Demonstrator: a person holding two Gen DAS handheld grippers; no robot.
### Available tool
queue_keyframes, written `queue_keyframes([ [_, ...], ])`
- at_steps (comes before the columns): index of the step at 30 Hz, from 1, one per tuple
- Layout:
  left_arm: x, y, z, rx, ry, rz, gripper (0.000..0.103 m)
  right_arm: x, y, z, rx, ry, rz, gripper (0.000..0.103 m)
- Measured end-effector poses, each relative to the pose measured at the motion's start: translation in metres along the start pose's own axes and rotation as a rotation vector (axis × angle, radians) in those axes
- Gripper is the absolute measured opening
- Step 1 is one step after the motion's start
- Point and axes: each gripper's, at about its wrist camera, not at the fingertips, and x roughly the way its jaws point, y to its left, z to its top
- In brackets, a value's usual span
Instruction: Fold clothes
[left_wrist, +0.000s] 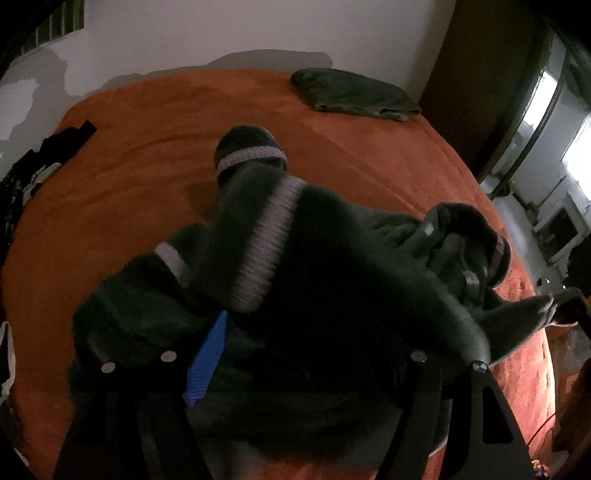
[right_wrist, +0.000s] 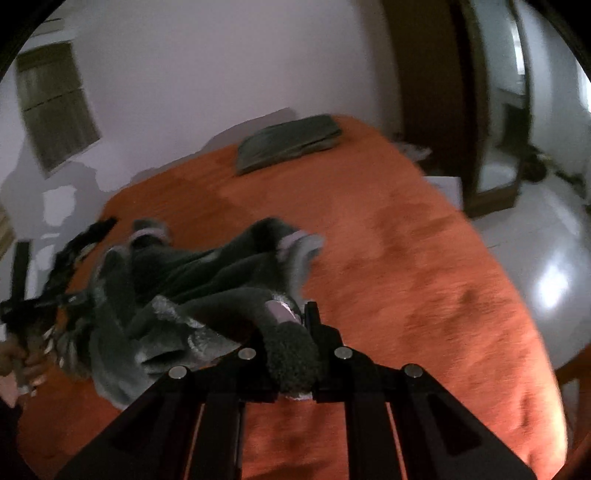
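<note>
While our right tool (right_wrist: 295, 339) pinches a fuzzy edge of the dark sweater (right_wrist: 192, 288), the right wrist view shows the garment bunched on the orange bed (right_wrist: 406, 258) and our left tool (right_wrist: 22, 306) at its far side. Only the left wrist view shows that tool's fingers (left_wrist: 207, 354) spread wide, sweater heaped over them. A folded green garment (left_wrist: 354, 94) lies near the wall

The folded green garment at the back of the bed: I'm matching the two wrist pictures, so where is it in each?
Left wrist view: folded green garment lies upper right of centre, near the bed's far edge.
Right wrist view: folded green garment lies just above centre, at the far edge.
Shared landmark: the orange bedspread.
</note>
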Motion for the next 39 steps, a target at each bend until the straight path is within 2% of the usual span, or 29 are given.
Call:
queue_keyframes([
  [5,-0.002,0.004,0.000,0.003,-0.010,-0.005,0.073,0.000,-0.044,0.008,0.061,0.000,-0.109,0.009],
  [11,-0.002,0.007,-0.001,-0.003,-0.012,-0.011,0.073,0.001,-0.080,0.029,0.081,-0.045,-0.234,0.009],
  [14,0.000,0.010,-0.001,-0.008,0.001,-0.020,0.073,0.021,-0.090,0.024,0.133,0.034,-0.194,0.009],
  [18,0.005,0.010,-0.001,0.002,0.018,-0.015,0.073,0.040,-0.081,0.007,0.126,0.125,-0.147,0.012],
  [20,0.008,0.011,-0.002,0.008,0.033,-0.013,0.073,0.040,-0.083,0.004,0.169,0.168,-0.128,0.020],
  [21,0.009,0.012,-0.003,0.011,0.041,-0.011,0.073,0.039,-0.084,0.005,0.199,0.188,-0.126,0.027],
  [26,0.018,0.018,-0.009,0.009,0.096,-0.020,0.073,0.012,-0.058,0.017,0.175,0.125,-0.111,0.032],
  [27,0.020,0.022,-0.010,-0.004,0.114,-0.032,0.073,0.008,-0.044,0.017,0.136,0.106,-0.097,0.040],
  [28,0.022,0.025,-0.012,-0.016,0.127,-0.042,0.073,0.006,-0.027,0.016,0.096,0.097,-0.065,0.053],
  [30,0.021,0.031,-0.015,-0.035,0.141,-0.053,0.073,0.009,0.008,0.010,0.024,0.103,0.023,0.061],
  [33,0.017,0.036,-0.019,-0.053,0.151,-0.067,0.073,0.022,0.058,-0.003,-0.058,0.163,0.166,0.061],
  [36,0.015,0.040,-0.022,-0.078,0.183,-0.132,0.073,0.032,0.107,-0.021,-0.136,0.202,0.338,0.061],
  [39,0.019,0.043,-0.029,-0.092,0.218,-0.190,0.073,0.056,0.152,-0.044,-0.219,0.306,0.489,0.061],
])
